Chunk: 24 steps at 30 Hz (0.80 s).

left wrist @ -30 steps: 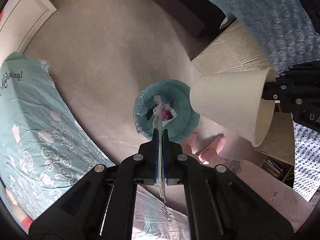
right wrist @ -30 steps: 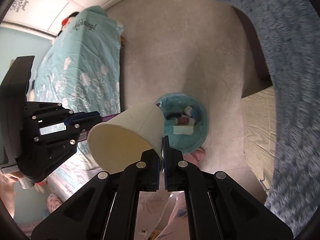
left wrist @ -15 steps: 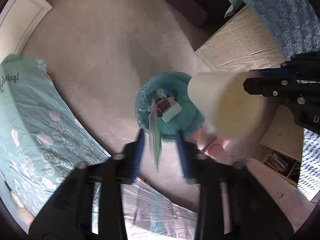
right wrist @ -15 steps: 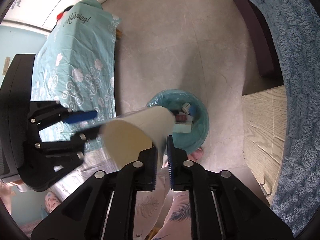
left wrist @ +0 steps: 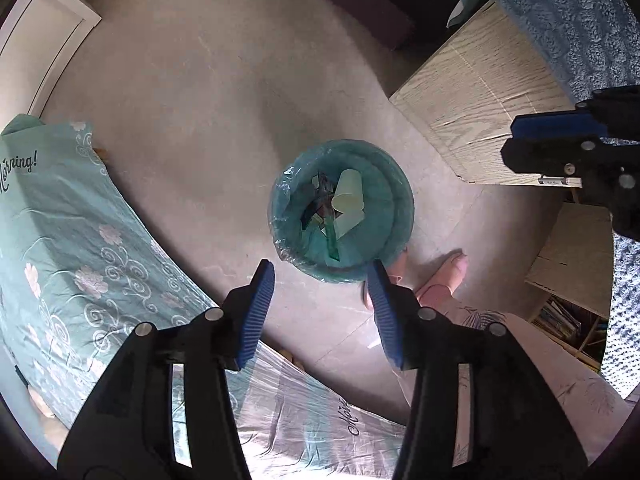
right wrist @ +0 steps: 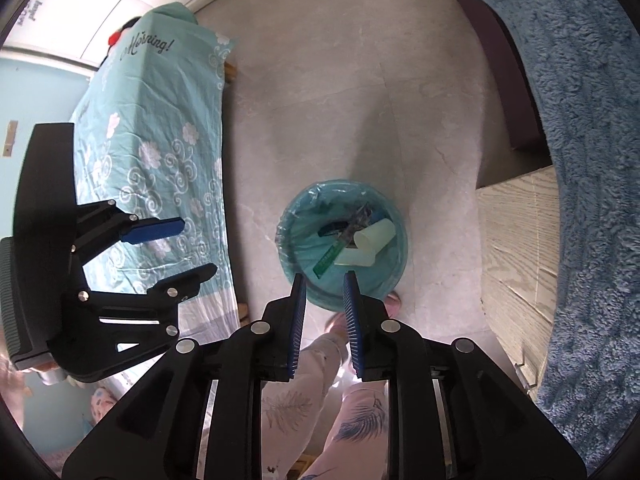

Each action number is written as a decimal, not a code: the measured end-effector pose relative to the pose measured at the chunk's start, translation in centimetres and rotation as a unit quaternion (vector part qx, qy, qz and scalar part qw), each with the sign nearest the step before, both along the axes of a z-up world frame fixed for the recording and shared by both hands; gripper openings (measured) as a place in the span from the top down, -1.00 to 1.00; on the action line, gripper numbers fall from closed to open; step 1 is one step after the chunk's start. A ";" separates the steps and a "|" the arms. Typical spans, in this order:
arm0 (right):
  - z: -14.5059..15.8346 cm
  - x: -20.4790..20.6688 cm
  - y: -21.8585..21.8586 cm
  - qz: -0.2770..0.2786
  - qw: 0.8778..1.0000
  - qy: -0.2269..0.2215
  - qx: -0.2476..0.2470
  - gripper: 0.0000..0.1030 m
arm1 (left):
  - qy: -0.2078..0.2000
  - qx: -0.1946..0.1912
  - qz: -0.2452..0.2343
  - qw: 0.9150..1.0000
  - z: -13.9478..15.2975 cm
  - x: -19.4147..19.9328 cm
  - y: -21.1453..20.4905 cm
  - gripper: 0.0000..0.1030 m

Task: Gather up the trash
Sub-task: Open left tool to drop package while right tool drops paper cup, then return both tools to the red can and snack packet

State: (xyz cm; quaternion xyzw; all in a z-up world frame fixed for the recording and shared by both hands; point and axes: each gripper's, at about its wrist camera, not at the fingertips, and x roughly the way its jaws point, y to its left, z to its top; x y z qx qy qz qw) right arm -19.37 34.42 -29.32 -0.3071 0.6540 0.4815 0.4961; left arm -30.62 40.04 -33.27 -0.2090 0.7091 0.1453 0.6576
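Note:
A round bin with a teal liner [left wrist: 400, 200] stands on the floor straight below both grippers. Inside it lie a pale paper cup [left wrist: 348, 192] on its side and a flat green wrapper [left wrist: 331, 240] among other scraps. My left gripper [left wrist: 321, 270] hangs above the bin's near rim, its jaws opening with nothing between the blue pads. In the right wrist view the bin [right wrist: 292, 240], cup [right wrist: 374, 236] and wrapper [right wrist: 330, 258] show again. My right gripper [right wrist: 324, 280] is also opening, empty, with a narrower gap. The left gripper [right wrist: 198, 247] hangs to its left over the bed.
A bed with a teal flowered cover [left wrist: 60, 240] lies left of the bin. A pale wooden cabinet [left wrist: 480, 112] and a fluffy blue blanket [right wrist: 580, 120] lie to the right. The person's pink slippers [left wrist: 444, 280] and patterned trouser legs [right wrist: 320, 380] are just behind the bin.
The paper cup has left the right gripper and the flat wrapper has left the left gripper; both now lie in the bin. Both pairs of jaws have spread apart.

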 end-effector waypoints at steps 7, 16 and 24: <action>1.4 0.4 -0.6 0.002 1.000 -0.002 0.015 0.58 | -0.005 0.006 0.000 1.000 1.0 0.1 -0.5 0.10; 8.0 1.7 -2.1 -0.004 0.998 -0.011 0.069 0.43 | -0.033 0.030 -0.007 0.999 7.0 0.0 -1.0 0.09; 19.6 6.7 -8.0 -0.077 0.978 -0.053 0.186 0.06 | -0.100 0.079 -0.085 0.988 17.4 3.0 -3.5 -0.33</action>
